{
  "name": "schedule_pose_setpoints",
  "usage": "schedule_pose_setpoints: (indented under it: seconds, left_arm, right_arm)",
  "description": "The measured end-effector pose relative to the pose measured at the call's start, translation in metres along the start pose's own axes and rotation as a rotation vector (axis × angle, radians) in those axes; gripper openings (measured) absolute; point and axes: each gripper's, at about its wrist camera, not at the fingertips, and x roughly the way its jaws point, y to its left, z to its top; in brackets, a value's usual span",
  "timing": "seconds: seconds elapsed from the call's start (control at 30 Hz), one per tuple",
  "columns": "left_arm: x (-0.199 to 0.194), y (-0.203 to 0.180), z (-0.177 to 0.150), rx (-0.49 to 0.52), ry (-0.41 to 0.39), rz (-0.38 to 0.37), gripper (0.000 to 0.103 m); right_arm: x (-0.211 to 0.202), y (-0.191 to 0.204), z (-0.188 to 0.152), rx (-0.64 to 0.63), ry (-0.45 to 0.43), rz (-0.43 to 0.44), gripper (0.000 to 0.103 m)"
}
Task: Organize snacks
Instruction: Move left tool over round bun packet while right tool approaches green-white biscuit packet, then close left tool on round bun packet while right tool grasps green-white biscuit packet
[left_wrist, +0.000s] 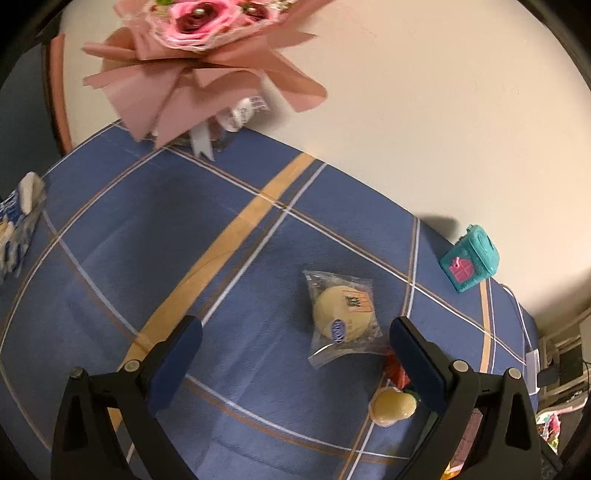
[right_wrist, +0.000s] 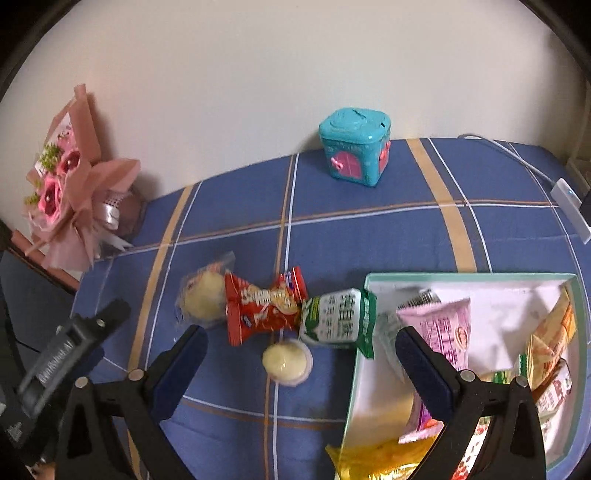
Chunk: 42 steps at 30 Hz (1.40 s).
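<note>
A round pale cake in clear wrap (left_wrist: 341, 317) (right_wrist: 204, 299) lies on the blue checked cloth. My left gripper (left_wrist: 295, 343) hovers open just in front of it, nothing between its fingers. A small yellow jelly cup (left_wrist: 392, 405) (right_wrist: 287, 362) sits by its right finger. A red snack packet (right_wrist: 263, 306) and a green-white packet (right_wrist: 338, 321) lie beside the cake; the green one leans on the rim of a pale green box (right_wrist: 355, 369) holding several snack packs. My right gripper (right_wrist: 301, 350) is open above the jelly cup. The left gripper's body (right_wrist: 70, 354) shows at lower left.
A pink flower bouquet (left_wrist: 192, 62) (right_wrist: 70, 192) leans on the wall at the back left. A teal toy box (left_wrist: 471, 258) (right_wrist: 356, 147) stands by the wall. A blue-white pack (left_wrist: 16, 229) lies at the left edge. A white cable and adapter (right_wrist: 569, 206) run along the right edge.
</note>
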Motion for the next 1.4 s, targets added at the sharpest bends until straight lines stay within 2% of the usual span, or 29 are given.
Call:
schedule_pose_setpoints:
  seconds: [0.23, 0.33, 0.43, 0.53, 0.83, 0.87, 0.9, 0.93, 1.07, 1.2, 1.4]
  left_arm:
    - [0.023, -0.014, 0.003, 0.016, 0.042, -0.034, 0.097]
    - [0.033, -0.021, 0.003, 0.038, 0.056, -0.042, 0.093]
    - [0.044, -0.026, 0.0, 0.053, 0.075, -0.043, 0.092]
    - [0.055, -0.029, -0.002, 0.064, 0.099, -0.04, 0.085]
    - [0.073, -0.033, -0.007, 0.059, 0.121, -0.052, 0.084]
    - [0.074, -0.034, -0.006, 0.061, 0.122, -0.051, 0.081]
    - [0.075, -0.035, -0.007, 0.065, 0.123, -0.051, 0.071]
    - [0.077, -0.036, -0.008, 0.067, 0.129, -0.053, 0.067]
    - [0.075, -0.036, -0.008, 0.072, 0.135, -0.08, 0.056]
    - [0.075, -0.038, -0.01, 0.099, 0.151, -0.068, 0.051]
    - [0.074, -0.032, -0.007, 0.098, 0.169, -0.042, 0.051]
  right_arm:
    - [0.018, 0.0, 0.004, -0.038, 0.008, -0.052, 0.102]
    - [0.028, -0.001, 0.004, -0.041, 0.031, -0.06, 0.095]
    - [0.034, -0.003, 0.004, -0.043, 0.036, -0.059, 0.094]
    - [0.04, -0.003, 0.003, -0.053, 0.043, -0.064, 0.089]
    - [0.059, -0.004, -0.001, -0.081, 0.078, -0.112, 0.081]
    - [0.06, -0.004, -0.002, -0.088, 0.081, -0.119, 0.081]
    - [0.062, -0.003, -0.002, -0.092, 0.084, -0.122, 0.081]
    - [0.062, -0.003, -0.003, -0.095, 0.086, -0.123, 0.081]
    - [0.065, 0.0, -0.005, -0.124, 0.091, -0.161, 0.081]
    - [0.066, 0.007, -0.006, -0.164, 0.09, -0.196, 0.081]
    - [0.076, 0.013, -0.012, -0.215, 0.109, -0.265, 0.081]
